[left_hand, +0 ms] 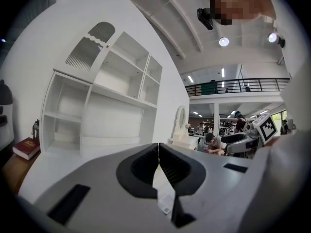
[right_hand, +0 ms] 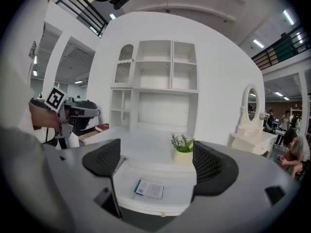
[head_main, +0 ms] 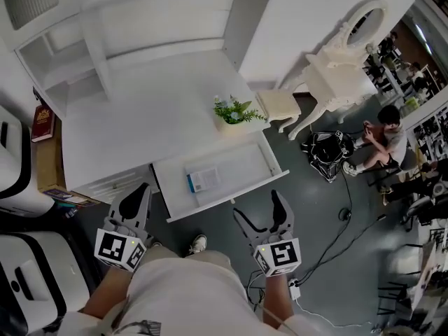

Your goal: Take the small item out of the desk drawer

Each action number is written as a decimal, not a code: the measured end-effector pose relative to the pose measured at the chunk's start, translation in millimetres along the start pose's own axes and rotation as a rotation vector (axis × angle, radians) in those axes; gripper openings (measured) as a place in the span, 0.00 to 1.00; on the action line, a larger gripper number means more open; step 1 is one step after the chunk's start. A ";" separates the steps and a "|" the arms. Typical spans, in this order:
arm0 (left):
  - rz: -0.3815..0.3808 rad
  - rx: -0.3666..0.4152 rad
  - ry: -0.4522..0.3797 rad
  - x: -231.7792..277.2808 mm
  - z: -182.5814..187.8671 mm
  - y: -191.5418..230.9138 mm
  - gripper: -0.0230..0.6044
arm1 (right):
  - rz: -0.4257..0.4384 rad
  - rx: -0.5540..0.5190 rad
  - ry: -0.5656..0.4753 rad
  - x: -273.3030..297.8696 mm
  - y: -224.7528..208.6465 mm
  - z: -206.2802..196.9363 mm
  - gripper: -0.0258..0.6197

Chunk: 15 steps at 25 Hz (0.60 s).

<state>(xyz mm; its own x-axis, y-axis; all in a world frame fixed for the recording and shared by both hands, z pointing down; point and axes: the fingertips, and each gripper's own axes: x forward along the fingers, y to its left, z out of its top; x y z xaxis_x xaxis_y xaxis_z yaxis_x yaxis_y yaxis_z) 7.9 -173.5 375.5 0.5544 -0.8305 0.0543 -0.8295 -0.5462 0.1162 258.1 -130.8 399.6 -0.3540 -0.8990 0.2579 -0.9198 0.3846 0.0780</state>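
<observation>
Head view: the drawer [head_main: 246,164] stood open from the bench [head_main: 157,117]. The item [head_main: 204,180], a flat box, lay left of the drawer's middle, its long axis along the drawer's front and its blue end to the left. The left gripper [head_main: 142,188] was beside the drawer's left front corner, and the right gripper [head_main: 257,206] just before its front.

Left gripper view: the left gripper's [left_hand: 158,147] jaws met tip to tip, empty.

Right gripper view: the right gripper's [right_hand: 156,161] jaws stood wide and empty. The item [right_hand: 149,189] lay flat in the drawer [right_hand: 181,187], blue end left.
</observation>
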 end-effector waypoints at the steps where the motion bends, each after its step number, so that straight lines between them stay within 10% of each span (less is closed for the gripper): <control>1: 0.012 -0.002 0.001 3.1 -2.0 1.1 0.06 | 0.013 -0.007 0.007 5.5 -3.8 -2.7 0.75; 15: 0.210 -0.053 0.072 -9.1 -39.3 26.8 0.06 | 0.351 -0.109 0.192 107.6 17.0 -73.5 0.75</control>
<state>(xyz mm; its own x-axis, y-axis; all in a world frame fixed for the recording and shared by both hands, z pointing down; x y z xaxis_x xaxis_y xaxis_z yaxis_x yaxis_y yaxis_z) -16.7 -176.3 417.2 0.3747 -0.9144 0.1529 -0.9236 -0.3539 0.1470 216.8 -205.6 499.4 -0.5957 -0.6575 0.4614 -0.7217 0.6903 0.0519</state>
